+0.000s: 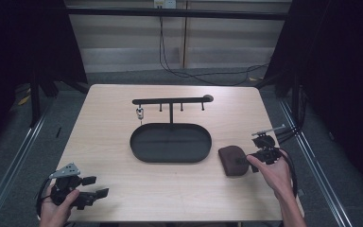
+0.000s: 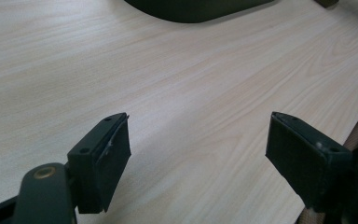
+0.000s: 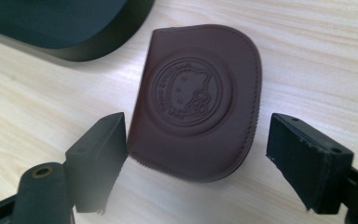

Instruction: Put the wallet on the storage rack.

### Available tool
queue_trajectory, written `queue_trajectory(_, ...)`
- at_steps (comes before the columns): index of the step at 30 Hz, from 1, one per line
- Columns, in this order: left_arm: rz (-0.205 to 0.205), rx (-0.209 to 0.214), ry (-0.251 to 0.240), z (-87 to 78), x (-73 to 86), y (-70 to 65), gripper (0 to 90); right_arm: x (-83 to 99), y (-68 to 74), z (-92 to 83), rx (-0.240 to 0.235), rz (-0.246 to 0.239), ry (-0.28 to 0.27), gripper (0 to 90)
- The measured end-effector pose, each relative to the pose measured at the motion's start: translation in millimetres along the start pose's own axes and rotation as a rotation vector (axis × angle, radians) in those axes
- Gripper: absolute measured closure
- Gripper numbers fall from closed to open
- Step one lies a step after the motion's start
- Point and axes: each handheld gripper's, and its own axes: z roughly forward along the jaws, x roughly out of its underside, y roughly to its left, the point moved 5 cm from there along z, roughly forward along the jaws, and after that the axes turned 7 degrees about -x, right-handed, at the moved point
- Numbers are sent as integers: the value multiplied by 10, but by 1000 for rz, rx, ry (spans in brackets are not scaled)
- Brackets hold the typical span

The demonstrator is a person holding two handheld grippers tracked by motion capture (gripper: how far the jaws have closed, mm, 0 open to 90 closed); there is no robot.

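We see the brown leather pouch (image 3: 198, 100) lying flat on the table (image 1: 113, 142), just right of the black oval tray (image 1: 144, 156), embossed round stamp facing up. Our right gripper (image 3: 193, 154) sits at the pouch's near edge w/ jaws spread wide either side of it; left pad at the pouch's edge, right pad clear, nothing pinched. Left gripper (image 2: 198, 158) rests near the table's front-left corner, well apart from the pouch, jaws spread over bare wood. A T-shaped hook stand (image 1: 171, 100) rises behind the tray, w/ a small key (image 1: 140, 112) hanging at its left end.

Left gripper (image 2: 198, 154) jaws wide apart, bare wooden table (image 2: 168, 84), dark tray edge (image 2: 191, 11)
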Motion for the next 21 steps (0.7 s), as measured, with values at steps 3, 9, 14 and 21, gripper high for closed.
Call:
queue_trajectory(3,-6,-2,-5,0,-1,2,216,-59,-33,41,7,10,16,195)
queue_trajectory(9,-6,1,5,7,0,3,216,-168,-88,113,46,10,84,202)
queue_trajectory(14,-3,2,5,4,1,4,216,-214,-113,196,33,26,124,202)
queue_trajectory(21,18,-23,12,9,-1,0,216,-203,-116,317,72,23,184,230)
